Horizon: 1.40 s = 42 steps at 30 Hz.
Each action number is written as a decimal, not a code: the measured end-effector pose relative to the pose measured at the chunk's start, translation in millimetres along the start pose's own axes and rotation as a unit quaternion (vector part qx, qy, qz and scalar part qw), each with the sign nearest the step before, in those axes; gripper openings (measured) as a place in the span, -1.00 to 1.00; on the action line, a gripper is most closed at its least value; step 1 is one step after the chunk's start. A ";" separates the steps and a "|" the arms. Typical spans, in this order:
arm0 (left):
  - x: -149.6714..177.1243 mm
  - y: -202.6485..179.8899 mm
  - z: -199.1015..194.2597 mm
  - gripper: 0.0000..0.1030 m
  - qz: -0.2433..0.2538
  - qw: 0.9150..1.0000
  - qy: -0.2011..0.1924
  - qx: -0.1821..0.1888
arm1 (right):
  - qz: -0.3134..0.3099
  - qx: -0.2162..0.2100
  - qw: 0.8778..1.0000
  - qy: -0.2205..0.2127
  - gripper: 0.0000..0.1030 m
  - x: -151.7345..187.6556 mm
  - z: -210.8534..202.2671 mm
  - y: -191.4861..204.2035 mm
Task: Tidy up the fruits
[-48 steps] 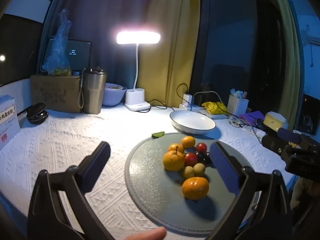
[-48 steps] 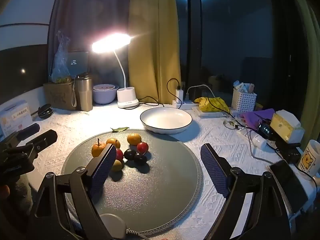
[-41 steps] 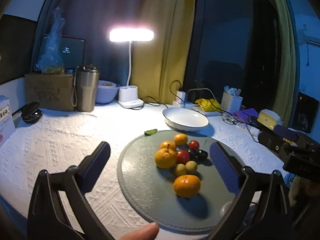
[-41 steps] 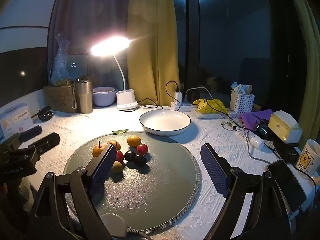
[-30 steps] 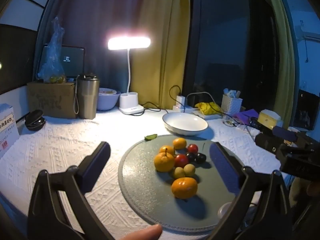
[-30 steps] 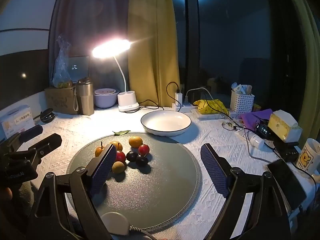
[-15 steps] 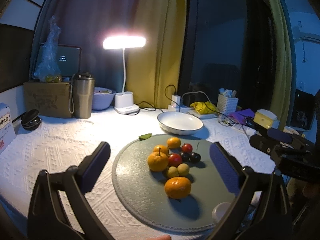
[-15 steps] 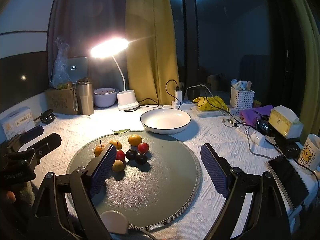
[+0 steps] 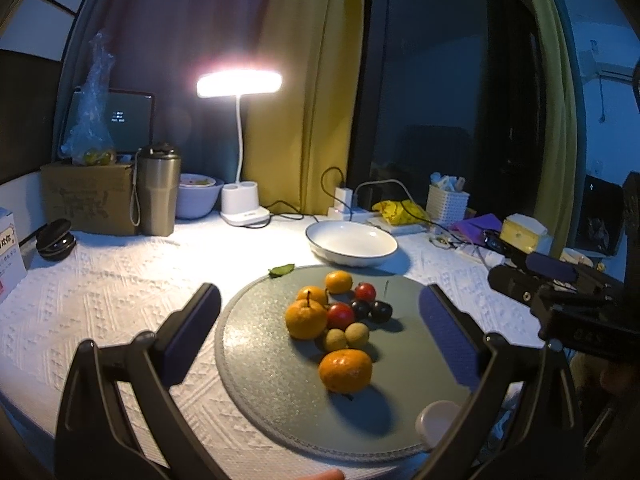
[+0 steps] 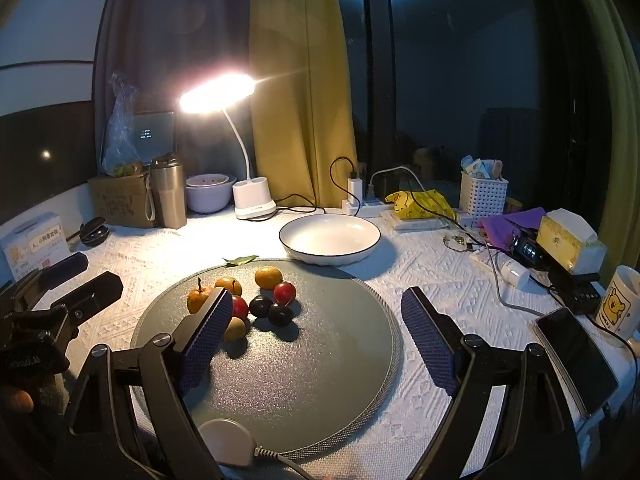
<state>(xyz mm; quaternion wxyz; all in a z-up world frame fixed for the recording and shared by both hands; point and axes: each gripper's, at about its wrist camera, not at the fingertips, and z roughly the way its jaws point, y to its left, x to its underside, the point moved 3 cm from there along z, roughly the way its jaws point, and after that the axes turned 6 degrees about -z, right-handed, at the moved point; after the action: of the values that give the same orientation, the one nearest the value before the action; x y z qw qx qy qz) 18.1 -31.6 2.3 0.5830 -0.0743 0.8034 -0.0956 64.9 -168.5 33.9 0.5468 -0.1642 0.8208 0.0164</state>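
A pile of small fruit sits on a round grey mat (image 9: 272, 368) (image 10: 320, 360): several oranges, with the nearest orange (image 9: 345, 370) apart at the front, red fruit (image 9: 341, 315), dark plums (image 10: 280, 313) and yellowish longans (image 9: 356, 334). An empty white plate (image 9: 352, 242) (image 10: 329, 238) stands just behind the mat. My left gripper (image 9: 320, 332) is open and empty, hovering over the mat's near edge. My right gripper (image 10: 316, 336) is open and empty to the right of the fruit; its left finger hides part of the pile.
A lit desk lamp (image 9: 240, 84), steel tumbler (image 9: 157, 192), bowl (image 9: 198, 198) and cardboard box (image 9: 84, 196) line the back. Cables, a power strip (image 10: 360, 202), white basket (image 10: 483, 194), phone (image 10: 576, 352) and mug (image 10: 616, 300) crowd the right. A white puck with cord (image 10: 228, 440) lies on the mat's front edge.
Both grippers drifted slightly; the view of the mat and fruit shifted a little. Both stay open and empty. No fruit has moved.
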 end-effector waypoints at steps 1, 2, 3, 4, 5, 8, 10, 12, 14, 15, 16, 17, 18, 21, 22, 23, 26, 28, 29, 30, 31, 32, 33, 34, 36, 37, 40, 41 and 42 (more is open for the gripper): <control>0.2 -0.5 0.2 0.95 0.001 1.000 0.001 0.001 | 0.001 0.000 1.000 0.000 0.72 1.5 0.1 -0.5; 0.5 -0.9 0.1 0.95 0.001 1.000 0.001 0.001 | 0.001 0.000 1.000 0.000 0.72 2.5 0.0 -0.5; 1.0 -1.6 0.1 0.95 0.002 1.000 0.002 0.002 | 0.001 0.000 1.000 0.000 0.72 3.5 0.0 -0.9; 0.8 -1.9 0.3 0.95 0.003 1.000 0.002 0.003 | 0.001 0.000 1.000 0.001 0.72 2.8 0.2 -0.8; 0.7 -2.0 0.4 0.95 0.003 1.000 0.002 0.003 | 0.001 0.000 1.000 0.001 0.72 2.0 0.2 -0.6; 0.8 -2.5 0.3 0.95 0.004 1.000 0.002 0.003 | 0.001 0.000 1.000 0.001 0.72 2.9 0.1 -0.6; 0.7 -2.4 0.4 0.95 0.004 1.000 0.002 0.002 | 0.001 0.000 1.000 0.001 0.72 2.9 0.2 -0.6; 0.6 -2.7 0.2 0.95 0.005 1.000 0.002 0.003 | 0.001 0.000 1.000 0.001 0.72 3.0 0.2 -0.8; 0.4 -2.4 0.2 0.95 0.005 1.000 0.001 0.004 | 0.001 0.000 1.000 0.001 0.72 2.6 0.1 -0.6; 0.7 -3.0 0.1 0.95 0.006 1.000 0.001 0.004 | 0.001 0.000 1.000 0.001 0.72 2.4 0.1 -0.7; 0.7 -3.2 0.0 0.94 0.006 1.000 0.001 0.005 | 0.001 0.000 1.000 0.001 0.72 2.1 0.1 -0.7; 0.7 -3.4 0.1 0.95 0.007 1.000 0.001 0.005 | 0.001 0.000 1.000 0.001 0.72 3.1 0.4 -1.1; 0.6 -4.0 0.2 0.95 0.007 1.000 0.001 0.005 | 0.001 0.000 1.000 0.001 0.72 4.5 0.4 -1.3; 0.6 -4.9 0.4 0.94 0.008 1.000 0.001 0.006 | 0.002 0.000 1.000 0.001 0.72 5.0 0.6 -1.9; 0.7 -5.4 0.2 0.94 0.008 1.000 0.001 0.006 | 0.002 0.000 1.000 0.002 0.72 3.6 0.4 -1.7; 0.6 -5.5 0.3 0.94 0.008 1.000 0.001 0.006 | 0.002 0.000 1.000 0.002 0.72 4.5 0.6 -1.9; 0.8 -7.0 0.3 0.94 0.010 1.000 0.000 0.006 | 0.003 0.000 1.000 0.002 0.72 5.7 0.5 -2.5; 1.0 -7.5 0.4 0.94 0.010 1.000 0.000 0.006 | 0.003 0.000 1.000 0.002 0.72 4.6 0.8 -2.2; 1.1 -7.5 0.3 0.94 0.010 1.000 0.000 0.006 | 0.003 0.000 1.000 0.003 0.72 4.6 0.7 -2.1; 1.2 -7.5 0.3 0.94 0.010 1.000 0.000 0.006 | 0.003 -0.001 1.000 0.003 0.72 6.0 0.7 -2.4; 1.3 -7.9 0.3 0.94 0.010 1.000 0.000 0.006 | 0.003 -0.001 1.000 0.003 0.72 5.9 0.8 -2.7; 1.4 -8.0 0.3 0.94 0.010 1.000 0.000 0.006 | 0.003 -0.001 1.000 0.003 0.72 5.8 0.9 -2.7; 1.5 -8.1 0.4 0.94 0.010 1.000 0.000 0.006 | 0.004 -0.001 1.000 0.003 0.72 6.0 0.8 -2.7; 1.5 -8.1 0.4 0.94 0.010 1.000 0.000 0.006 | 0.003 0.000 1.000 0.003 0.72 6.1 0.8 -2.5; 2.5 -9.6 0.5 0.94 0.010 1.000 0.001 0.006 | 0.004 0.000 1.000 0.004 0.72 6.3 0.9 -2.6; 3.0 -10.2 0.9 0.94 0.011 1.000 0.002 0.006 | 0.004 0.000 1.000 0.004 0.72 6.7 1.1 -2.8; 4.4 -11.1 2.3 0.94 0.011 1.000 0.004 0.007 | 0.005 -0.001 1.000 0.005 0.72 7.2 1.7 -2.9; 5.3 -11.3 3.8 0.94 0.012 1.000 0.007 0.007 | 0.006 -0.001 1.000 0.006 0.72 7.0 2.0 -2.8; 6.2 -11.3 5.1 0.94 0.012 1.000 0.008 0.008 | 0.007 -0.001 1.000 0.007 0.72 7.6 2.6 -3.1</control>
<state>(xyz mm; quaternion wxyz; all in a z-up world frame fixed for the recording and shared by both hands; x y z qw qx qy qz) 21.1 -44.3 -2.3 0.5778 -0.0595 0.8083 -0.0957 65.4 -172.7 26.5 0.5407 -0.1592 0.8258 0.0197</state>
